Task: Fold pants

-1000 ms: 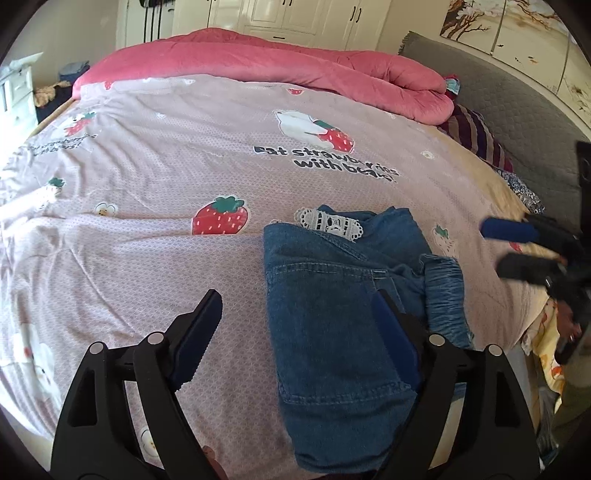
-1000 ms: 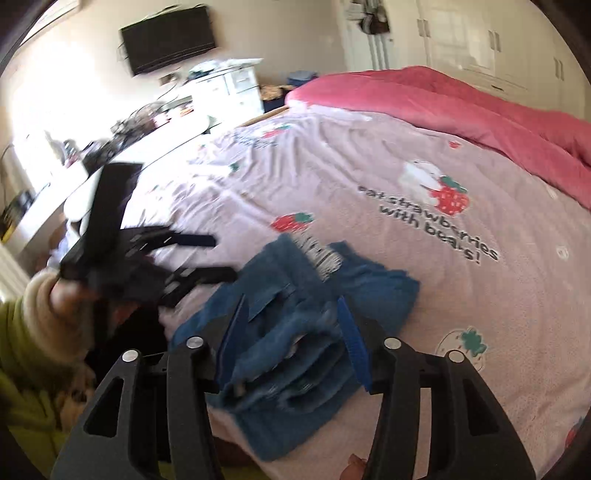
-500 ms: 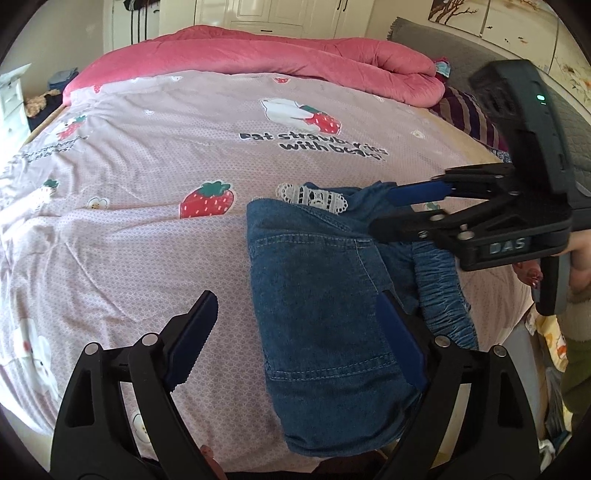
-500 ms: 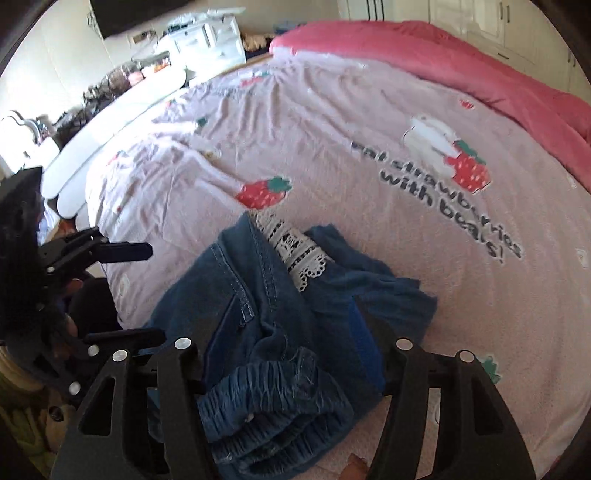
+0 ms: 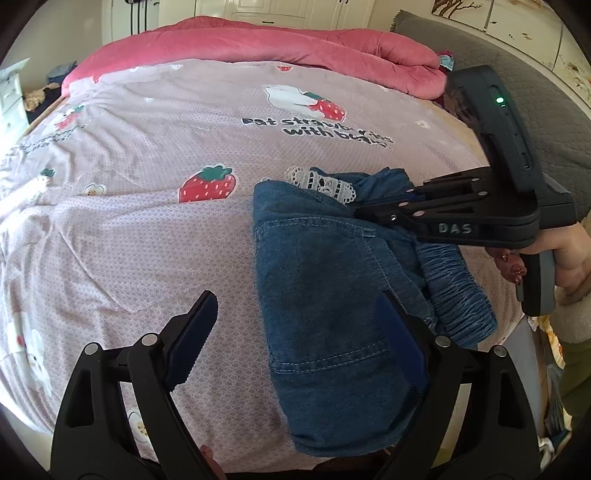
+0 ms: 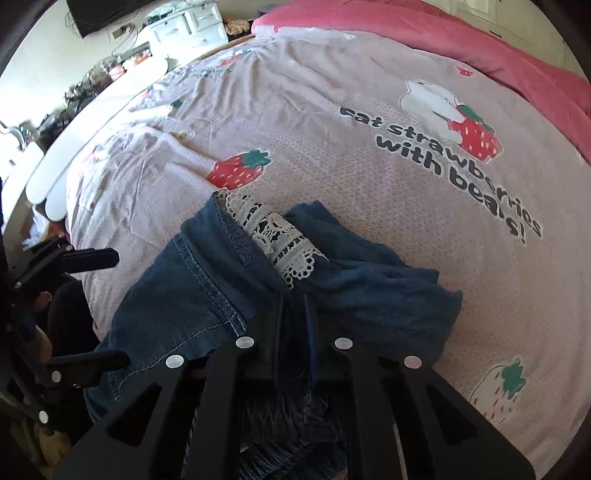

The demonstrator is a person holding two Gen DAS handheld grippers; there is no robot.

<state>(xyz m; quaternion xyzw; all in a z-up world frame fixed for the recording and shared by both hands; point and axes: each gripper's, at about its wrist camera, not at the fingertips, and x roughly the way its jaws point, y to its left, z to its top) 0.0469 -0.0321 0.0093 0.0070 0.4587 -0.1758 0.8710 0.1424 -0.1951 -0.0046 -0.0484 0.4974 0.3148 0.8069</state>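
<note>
Blue denim pants lie bunched and partly folded near the bed's front right edge, with a white lace trim at the far end and a gathered waistband on the right. My left gripper is open and empty, its jaws spread above the pants' near left part. My right gripper is shut on a fold of the pants; it also shows in the left wrist view, coming in from the right. The left gripper appears in the right wrist view, open.
The bed carries a pink sheet printed with strawberries and bears. A rolled pink quilt lies along the far side. A grey headboard stands at the right. A white dresser and desk are beyond the bed.
My right gripper has moved in onto the pants and closed on a fold of denim. My left gripper stays open, shifted a little nearer the pants.
</note>
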